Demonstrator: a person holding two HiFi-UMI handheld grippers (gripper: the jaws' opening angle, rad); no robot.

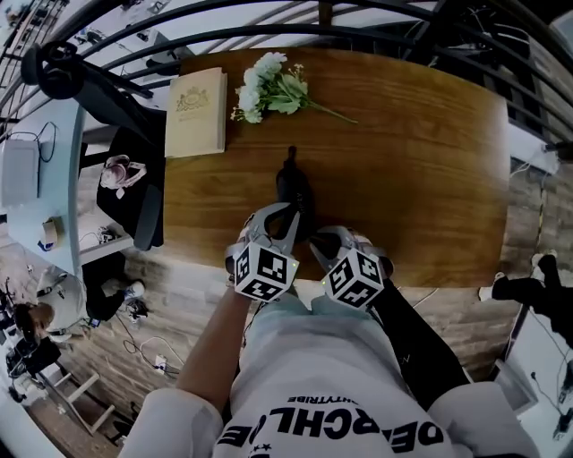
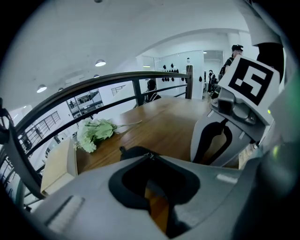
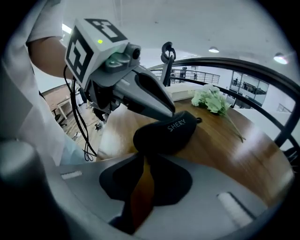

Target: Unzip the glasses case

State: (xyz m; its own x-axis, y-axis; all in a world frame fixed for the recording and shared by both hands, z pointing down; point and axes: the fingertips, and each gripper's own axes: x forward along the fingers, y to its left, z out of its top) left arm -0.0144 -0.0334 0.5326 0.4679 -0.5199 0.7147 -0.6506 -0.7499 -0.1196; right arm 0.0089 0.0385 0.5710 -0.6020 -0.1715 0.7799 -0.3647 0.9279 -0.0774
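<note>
The black glasses case [image 1: 294,186] lies lengthwise on the wooden table [image 1: 421,179], with "SHERY" printed on its lid [image 3: 174,127]. My left gripper [image 1: 286,215] reaches down onto its near part. In the right gripper view its fingertips [image 3: 171,111] meet on the case's top. A small metal zipper pull [image 2: 151,155] shows right at the left gripper [image 2: 151,163] tips. My right gripper [image 3: 140,159] sits just short of the case's near end. Its jaws stand slightly apart, with only bare wood showing between them.
A cream book [image 1: 195,112] and a bunch of white flowers [image 1: 273,88] lie at the far left of the table. A dark curved railing [image 1: 269,22] runs behind the table. The person's torso is at the near table edge [image 1: 430,282].
</note>
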